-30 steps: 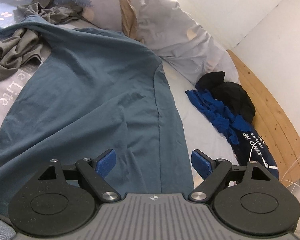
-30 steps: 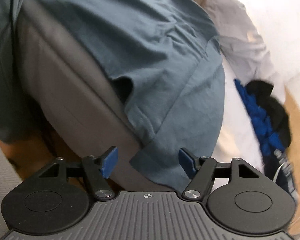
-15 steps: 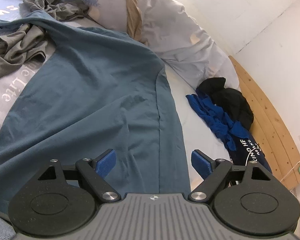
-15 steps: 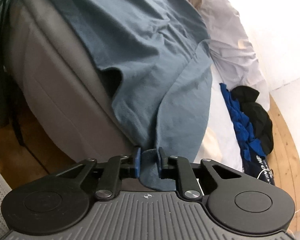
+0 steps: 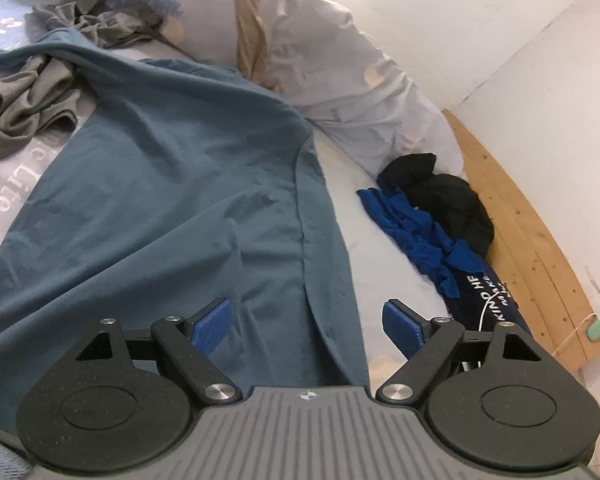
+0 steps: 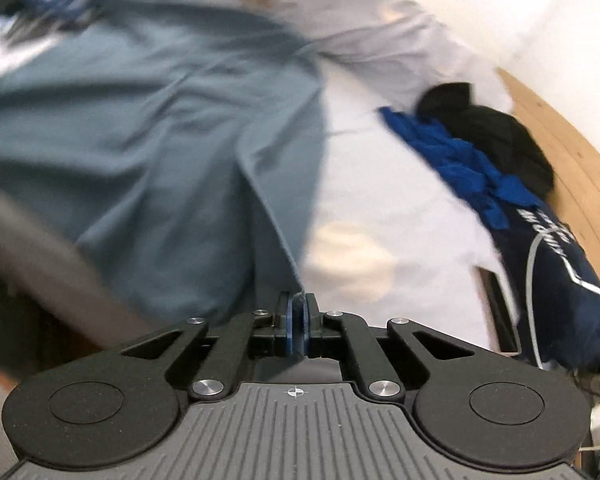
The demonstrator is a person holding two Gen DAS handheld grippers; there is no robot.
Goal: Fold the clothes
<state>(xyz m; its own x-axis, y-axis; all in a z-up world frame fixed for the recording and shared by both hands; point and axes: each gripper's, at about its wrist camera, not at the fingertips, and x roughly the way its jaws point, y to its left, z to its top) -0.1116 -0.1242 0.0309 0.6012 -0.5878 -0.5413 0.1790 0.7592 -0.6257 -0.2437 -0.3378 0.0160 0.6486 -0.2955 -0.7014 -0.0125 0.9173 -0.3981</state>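
Note:
A slate-blue T-shirt [image 5: 172, 200] lies spread over the bed, its hem towards me. My left gripper [image 5: 307, 328] hovers open just above the hem, and the shirt's right side seam runs between its blue pads [image 5: 210, 326] without touching them. In the blurred right wrist view the same shirt [image 6: 160, 140] stretches away from my right gripper [image 6: 297, 320]. Its jaws are closing their last bit, and the pads pinch the shirt's lower right corner, lifted off the bed edge.
A crumpled grey garment [image 5: 24, 100] lies at the far left. A bright blue garment [image 5: 420, 236], a black one [image 5: 452, 196] and a navy printed one [image 6: 552, 264] are heaped by the wooden bed rail [image 5: 532, 232]. A rumpled pale duvet [image 5: 340, 72] lies at the back.
My right gripper shut on the shirt's lower corner at the bed edge, then rose and rolled with it, pulling the cloth taut. The left gripper stayed put, still open.

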